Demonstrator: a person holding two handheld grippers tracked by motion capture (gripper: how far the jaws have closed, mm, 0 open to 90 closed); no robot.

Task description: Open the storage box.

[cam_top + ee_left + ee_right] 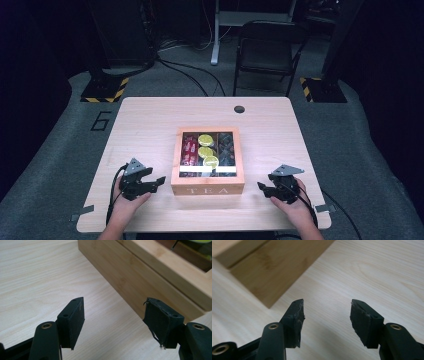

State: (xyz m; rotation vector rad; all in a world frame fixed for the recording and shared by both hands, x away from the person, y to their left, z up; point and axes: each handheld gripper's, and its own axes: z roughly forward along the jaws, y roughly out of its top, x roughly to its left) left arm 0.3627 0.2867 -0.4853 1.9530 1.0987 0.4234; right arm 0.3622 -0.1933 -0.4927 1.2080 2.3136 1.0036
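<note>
— Where's the tea box?

— The wooden tea box (207, 160) sits near the middle of the pale wood worktop (145, 125), a little toward the person's edge. "TEA" is lettered on its front wall, and the lid with its clear window is down.

— What's under the window?

— Three columns: red packets (189, 150) on the left, yellow-green round-labelled ones (205, 150) in the middle, dark ones (226, 147) on the right. A pale strip crosses the window near its front edge.

— And the tongs?

— The left tongs (159, 180) lie low over the worktop just left of the box's front corner, held in the person's left hand (126, 200), pointing toward the box. In the left gripper view the left tongs (113, 315) are released, the two black pads spread with bare wood between them, and the box's side wall (140, 277) runs close past the right pad (160, 322). I cannot tell whether that pad touches the wall.

— The other side?

— The right tongs (260, 186) sit right of the box, apart from it, in the right hand (295, 205), also aimed at it. In the right gripper view the right tongs (327, 312) are released too, nothing between the pads, with the box's corner (269, 267) ahead at upper left.

— Anything beyond the worktop?

— A dark folding chair (267, 50) on the grey floor behind it, and a round cable hole (239, 109) near the worktop's far edge.
</note>
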